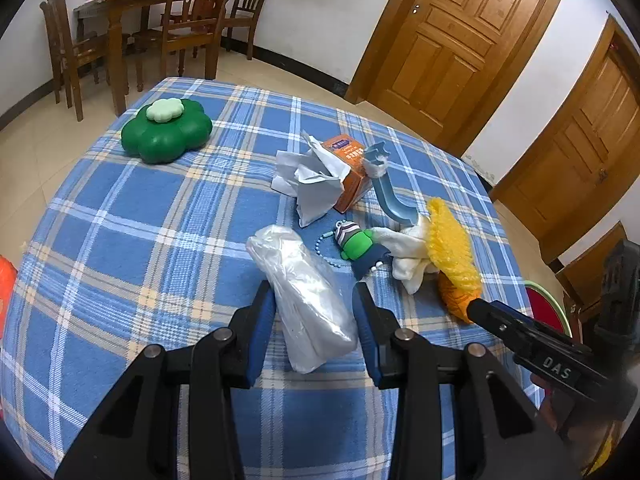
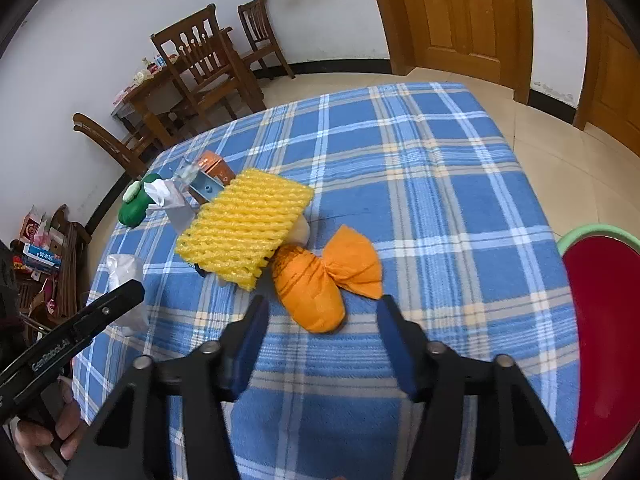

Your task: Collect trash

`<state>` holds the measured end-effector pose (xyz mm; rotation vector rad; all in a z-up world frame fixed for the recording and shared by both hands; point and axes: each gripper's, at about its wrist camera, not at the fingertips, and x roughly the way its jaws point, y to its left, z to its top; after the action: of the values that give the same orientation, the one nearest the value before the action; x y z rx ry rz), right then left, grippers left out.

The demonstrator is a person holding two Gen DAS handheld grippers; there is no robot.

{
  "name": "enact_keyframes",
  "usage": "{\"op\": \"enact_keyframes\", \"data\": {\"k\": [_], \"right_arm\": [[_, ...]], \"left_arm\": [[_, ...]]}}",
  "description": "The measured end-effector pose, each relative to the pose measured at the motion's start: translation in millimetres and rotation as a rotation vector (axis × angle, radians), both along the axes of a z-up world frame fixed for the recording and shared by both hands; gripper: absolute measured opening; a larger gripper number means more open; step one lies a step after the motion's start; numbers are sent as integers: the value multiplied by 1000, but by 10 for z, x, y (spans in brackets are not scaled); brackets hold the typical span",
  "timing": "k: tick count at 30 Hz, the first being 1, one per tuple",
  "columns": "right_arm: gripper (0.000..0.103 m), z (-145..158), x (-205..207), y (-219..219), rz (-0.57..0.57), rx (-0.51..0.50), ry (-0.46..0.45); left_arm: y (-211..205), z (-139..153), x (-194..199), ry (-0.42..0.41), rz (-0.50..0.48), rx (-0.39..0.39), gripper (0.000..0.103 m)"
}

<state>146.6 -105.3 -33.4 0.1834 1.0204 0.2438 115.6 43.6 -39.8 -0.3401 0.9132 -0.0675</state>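
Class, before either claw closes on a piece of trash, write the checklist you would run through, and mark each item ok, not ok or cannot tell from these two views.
1. Left claw open: ok.
2. Clear plastic bag between the left claw's fingers: ok.
3. Left fingers touching the bag: cannot tell.
4. Right claw open: ok.
5. Orange wrapper fully between the right claw's fingers: not ok, it lies just ahead.
6. Red bin beside the table, within view: ok.
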Motion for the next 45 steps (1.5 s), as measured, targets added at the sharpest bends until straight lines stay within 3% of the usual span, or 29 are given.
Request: {"op": "enact_keyframes", "data": {"k": [11, 15, 29, 45], "right_arm": [[30, -108, -1, 69, 21, 10, 6], [27, -113, -85, 31, 22, 19, 1], [25, 97, -501, -359, -44, 81, -45], [25, 345, -1065, -1113, -252, 124, -133]], "left_arm": [[-47, 14, -25, 1, -12, -4, 40], [-99, 46, -39, -6, -22, -3, 40], [-425, 244, -133, -39, -103, -11, 40], [-1299, 462, -206, -62, -339, 5, 40]]}}
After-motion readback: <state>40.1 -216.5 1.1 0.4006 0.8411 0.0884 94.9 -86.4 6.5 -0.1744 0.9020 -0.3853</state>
